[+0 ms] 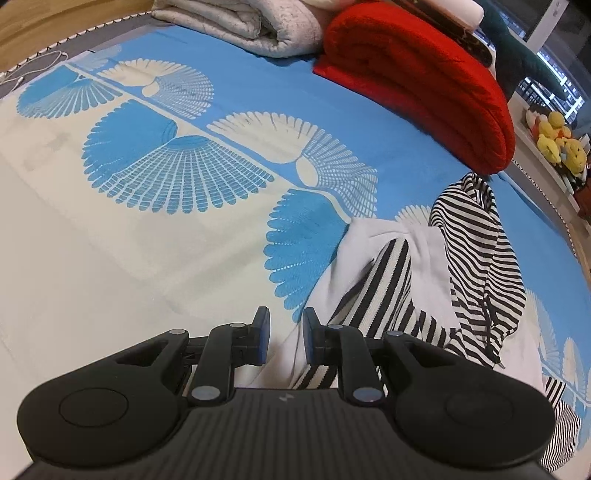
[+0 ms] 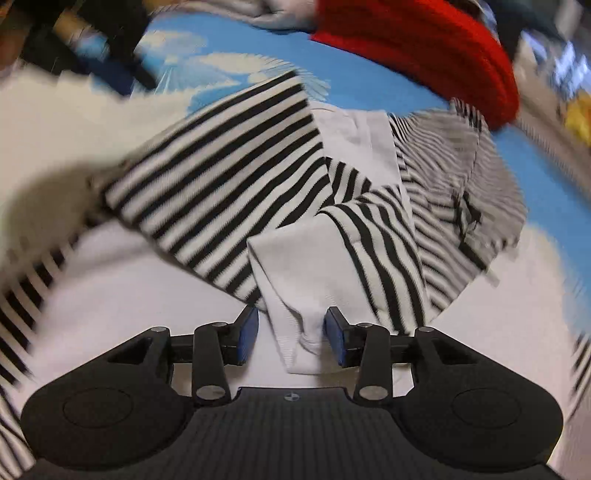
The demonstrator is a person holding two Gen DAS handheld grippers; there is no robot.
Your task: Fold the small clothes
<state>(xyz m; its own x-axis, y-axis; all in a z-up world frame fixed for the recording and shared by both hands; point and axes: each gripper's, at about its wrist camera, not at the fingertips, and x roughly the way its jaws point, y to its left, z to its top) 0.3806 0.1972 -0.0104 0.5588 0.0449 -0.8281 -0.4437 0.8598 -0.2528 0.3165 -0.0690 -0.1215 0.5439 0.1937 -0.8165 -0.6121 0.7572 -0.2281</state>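
Observation:
A small black-and-white striped garment with white panels (image 1: 454,258) lies crumpled on the blue and cream bedspread (image 1: 147,229). My left gripper (image 1: 286,334) is open, above the garment's left edge, nothing between its blue pads. In the right wrist view the garment (image 2: 236,173) fills the middle, blurred by motion. My right gripper (image 2: 291,334) is open, with a white ribbed cuff (image 2: 299,317) lying between its blue pads, apart from both.
A rolled red blanket (image 1: 424,81) and a folded grey quilt (image 1: 243,26) lie at the far side of the bed. Yellow plush toys (image 1: 557,140) sit on a shelf to the right. A dark blurred shape (image 2: 110,62) shows at upper left.

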